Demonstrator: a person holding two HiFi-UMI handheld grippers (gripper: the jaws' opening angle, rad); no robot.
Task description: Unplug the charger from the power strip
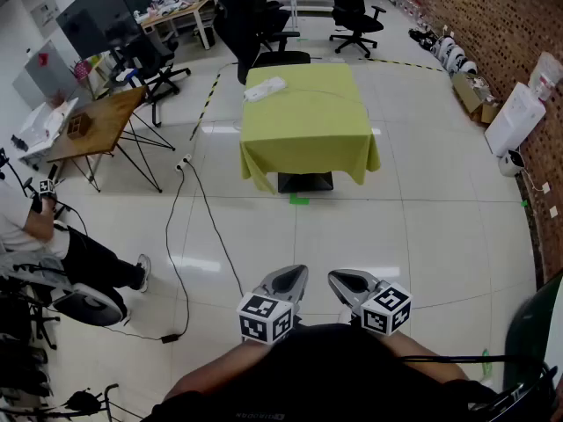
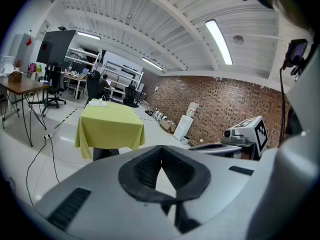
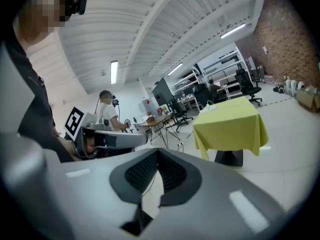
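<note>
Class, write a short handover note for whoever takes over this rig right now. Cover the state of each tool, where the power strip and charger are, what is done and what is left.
Left tool: shut, empty, low at the near edge of the head view.
Right tool: shut, empty, just beside the left one.
Power strip: white, on the far left corner of the yellow-green draped table, well ahead of both tools. The charger is too small to make out from here.
Done: nothing yet; neither tool is near the strip.
Left: go up to the table, probably steady the strip with one tool, then pull the charger out with the other.
</note>
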